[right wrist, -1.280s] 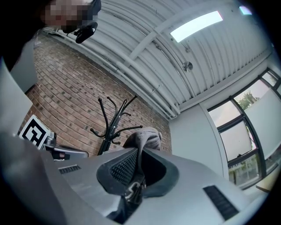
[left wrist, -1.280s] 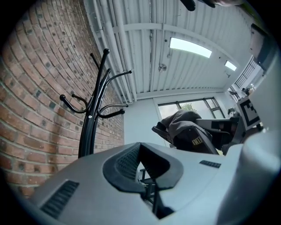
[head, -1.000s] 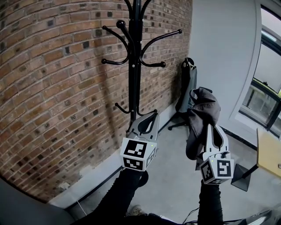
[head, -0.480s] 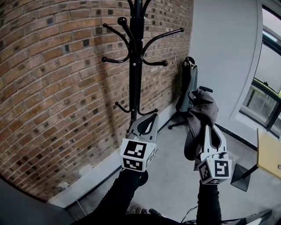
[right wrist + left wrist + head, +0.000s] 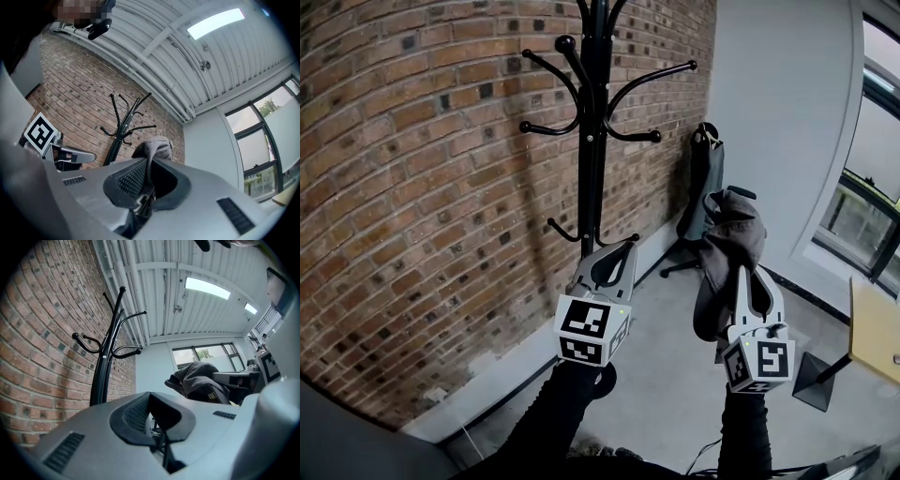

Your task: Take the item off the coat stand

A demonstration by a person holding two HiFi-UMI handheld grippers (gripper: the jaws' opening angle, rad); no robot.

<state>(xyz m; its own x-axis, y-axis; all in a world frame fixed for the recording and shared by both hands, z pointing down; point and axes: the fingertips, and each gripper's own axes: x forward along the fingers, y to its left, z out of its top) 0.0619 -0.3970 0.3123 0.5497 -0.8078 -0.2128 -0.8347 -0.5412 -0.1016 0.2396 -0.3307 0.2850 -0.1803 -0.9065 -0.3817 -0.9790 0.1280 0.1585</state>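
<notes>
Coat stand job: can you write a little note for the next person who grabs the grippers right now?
Left gripper: fingers shut, nothing in them, in front of the coat stand pole.
Right gripper: fingers shut on the dark cap, held up clear to the right of the stand.
Done: the cap is off; every hook in view is bare.
Left: probably just putting the cap down; where is not shown.

My left gripper [image 5: 622, 251] sits before the stand [image 5: 592, 169] by the wall [image 5: 412, 169], and right of it the cap [image 5: 731, 234] hangs in my right gripper [image 5: 743, 275].
</notes>
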